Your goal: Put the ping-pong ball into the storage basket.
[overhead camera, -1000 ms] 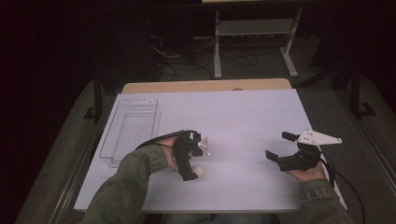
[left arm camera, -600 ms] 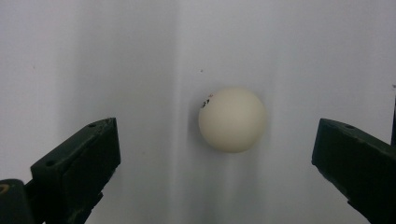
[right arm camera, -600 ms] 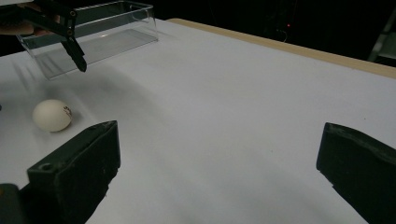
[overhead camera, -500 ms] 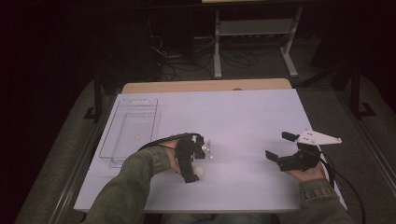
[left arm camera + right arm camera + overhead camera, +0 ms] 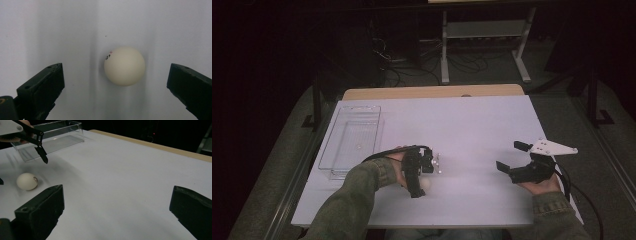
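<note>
A cream-white ball (image 5: 426, 184) with a small printed mark lies on the white table (image 5: 472, 125), left of centre and near the front. My left gripper (image 5: 422, 176) points down over it. In the left gripper view the ball (image 5: 124, 66) sits between the two wide-apart black jaws of that gripper (image 5: 115, 72), touching neither. My right gripper (image 5: 510, 155) is held open above the table at the right, with nothing between its jaws. The right gripper view looks across its own open gripper (image 5: 117, 192) to the ball (image 5: 27, 181) and the left gripper's finger (image 5: 41, 153) above it.
An empty clear plastic tray (image 5: 352, 140) stands at the table's left side, behind the left hand; its near wall (image 5: 50, 138) is also in the right gripper view. A wooden strip (image 5: 432, 92) edges the table's far side. A metal stand (image 5: 482, 35) is on the dark floor beyond.
My left gripper has come down slightly toward the ball, which has stayed in place. The right gripper has not visibly moved.
</note>
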The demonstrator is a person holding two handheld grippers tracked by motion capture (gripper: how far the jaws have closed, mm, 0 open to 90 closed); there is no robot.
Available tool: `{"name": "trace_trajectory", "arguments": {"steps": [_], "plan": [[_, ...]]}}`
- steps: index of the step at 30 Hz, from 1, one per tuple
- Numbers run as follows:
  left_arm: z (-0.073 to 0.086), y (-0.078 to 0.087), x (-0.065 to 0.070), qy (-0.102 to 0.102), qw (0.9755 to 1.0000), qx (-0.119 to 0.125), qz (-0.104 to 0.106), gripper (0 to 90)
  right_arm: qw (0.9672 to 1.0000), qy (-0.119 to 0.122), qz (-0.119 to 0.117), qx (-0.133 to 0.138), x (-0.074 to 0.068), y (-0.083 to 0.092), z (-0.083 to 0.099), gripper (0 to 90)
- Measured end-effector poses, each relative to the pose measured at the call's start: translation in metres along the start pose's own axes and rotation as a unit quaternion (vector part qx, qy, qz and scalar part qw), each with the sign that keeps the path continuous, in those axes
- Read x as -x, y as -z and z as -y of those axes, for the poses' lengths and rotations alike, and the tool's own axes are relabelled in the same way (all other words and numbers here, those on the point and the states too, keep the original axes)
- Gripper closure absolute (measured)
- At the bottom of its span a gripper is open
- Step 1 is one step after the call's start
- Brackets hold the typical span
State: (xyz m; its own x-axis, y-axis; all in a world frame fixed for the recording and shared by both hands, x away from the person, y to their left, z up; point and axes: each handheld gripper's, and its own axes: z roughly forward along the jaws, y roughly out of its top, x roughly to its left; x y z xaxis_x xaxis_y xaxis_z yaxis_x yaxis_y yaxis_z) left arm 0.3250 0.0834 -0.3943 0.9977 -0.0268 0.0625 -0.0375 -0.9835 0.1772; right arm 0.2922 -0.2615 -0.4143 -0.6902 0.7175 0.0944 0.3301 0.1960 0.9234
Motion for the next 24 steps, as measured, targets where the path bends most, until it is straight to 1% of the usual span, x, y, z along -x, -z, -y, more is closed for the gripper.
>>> {"name": "trace_trajectory", "arguments": {"steps": [2,6,16,24], "plan": [[-0.0006,-0.0017,0.0005,0.001,1.0000,0.003,0.003,2.8,1.0000,0.000,0.000,0.000,0.0000,0.0002,0.0000,0.0],[-0.0020,-0.0047,0.0010,-0.002,1.0000,-0.004,0.005,3.3,1.0000,0.000,0.000,0.001,0.0003,0.0004,0.0001,0.0],[-0.0029,-0.0077,0.0013,-0.007,0.9998,-0.010,0.015,7.2,1.0000,-0.001,-0.001,-0.002,0.0004,0.0004,0.0003,0.0],[-0.0037,-0.0095,0.0021,-0.010,0.9995,-0.012,0.028,14.2,1.0000,-0.002,-0.004,-0.005,0.0001,0.0002,0.0003,0.0]]}}
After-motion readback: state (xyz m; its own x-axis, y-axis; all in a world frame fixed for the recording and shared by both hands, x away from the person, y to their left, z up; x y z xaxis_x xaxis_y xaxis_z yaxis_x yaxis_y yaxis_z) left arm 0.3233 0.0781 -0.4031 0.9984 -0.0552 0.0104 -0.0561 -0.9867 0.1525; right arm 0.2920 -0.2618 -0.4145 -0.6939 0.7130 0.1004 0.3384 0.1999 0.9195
